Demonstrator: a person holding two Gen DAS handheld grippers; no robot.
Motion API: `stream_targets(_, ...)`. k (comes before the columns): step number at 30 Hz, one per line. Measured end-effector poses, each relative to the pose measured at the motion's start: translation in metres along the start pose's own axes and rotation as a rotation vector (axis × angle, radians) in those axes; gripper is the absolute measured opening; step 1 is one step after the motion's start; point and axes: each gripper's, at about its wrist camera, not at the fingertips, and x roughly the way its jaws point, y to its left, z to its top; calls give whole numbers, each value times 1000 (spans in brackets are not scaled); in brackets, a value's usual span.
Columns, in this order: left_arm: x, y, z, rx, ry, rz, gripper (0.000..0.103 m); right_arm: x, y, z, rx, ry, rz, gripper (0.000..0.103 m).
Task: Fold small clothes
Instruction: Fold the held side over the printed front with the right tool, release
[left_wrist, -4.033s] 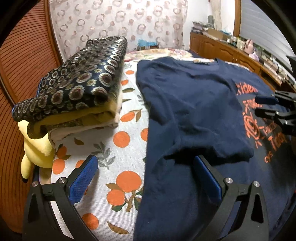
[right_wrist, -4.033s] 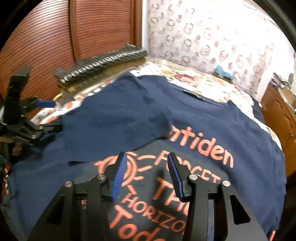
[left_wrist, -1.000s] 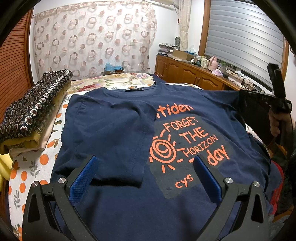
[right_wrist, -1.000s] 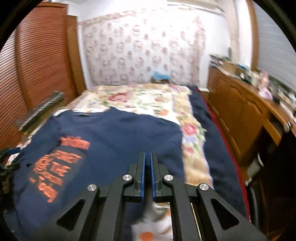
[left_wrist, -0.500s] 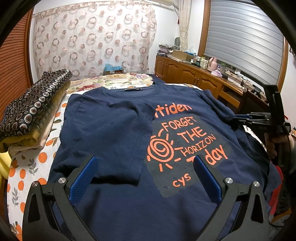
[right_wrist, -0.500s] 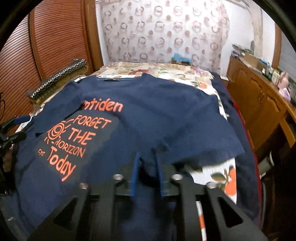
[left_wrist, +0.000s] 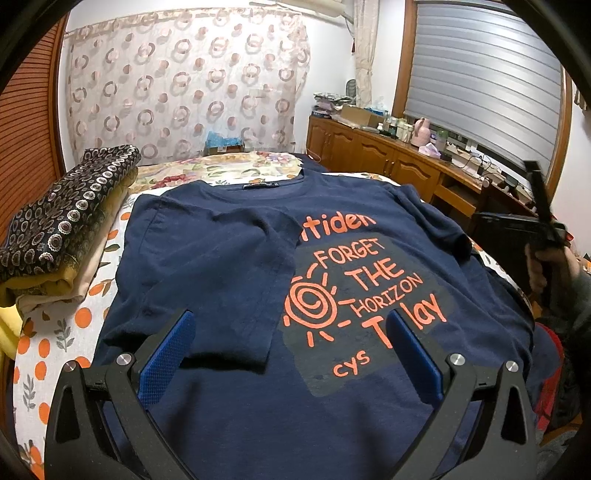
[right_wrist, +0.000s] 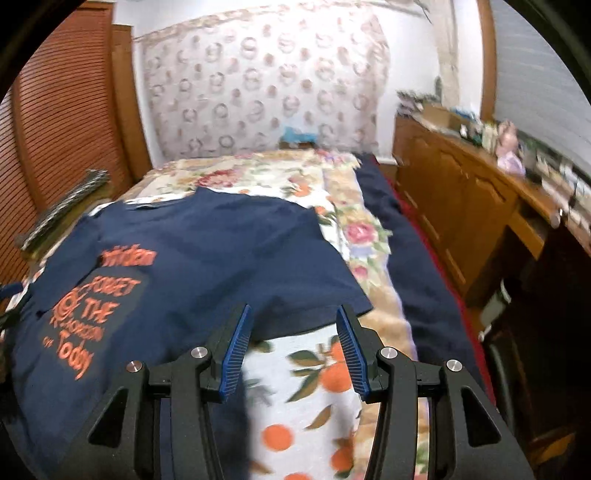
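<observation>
The navy T-shirt (left_wrist: 229, 266) lies flat on the bed (right_wrist: 314, 373), one sleeve folded in. The right gripper (right_wrist: 291, 347), jaws just opening and empty, risks pinching bedsheet under the other sleeve (right_wrist: 295, 295). The left gripper (left_wrist: 288, 354) hangs wide, empty.

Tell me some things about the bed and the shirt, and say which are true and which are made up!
1. The navy blue cotton T-shirt has orange letters. True.
2. The left tool is squeezing the shirt. False: it is open and pinches nothing.
3. A folded dark patterned cloth stack sits beside the shirt. True.
4. The right tool is shut tight. False: its jaws have just been opening, with nothing gripped between them.
5. The white bedsheet has purple grapes. False: it has an orange fruit print.
</observation>
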Motion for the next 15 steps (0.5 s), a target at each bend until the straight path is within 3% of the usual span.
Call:
stream_targets(11,6,3,-4,-1,31,-1,103,51,-29,25,128,129,1,49)
stream_targets(14,8,3,-5,-5,36,-3,103,43,-27,32,98,118,11,24)
stream_targets(15,8,3,-5,-4,36,-4,103,40,-25,33,73,107,-3,11)
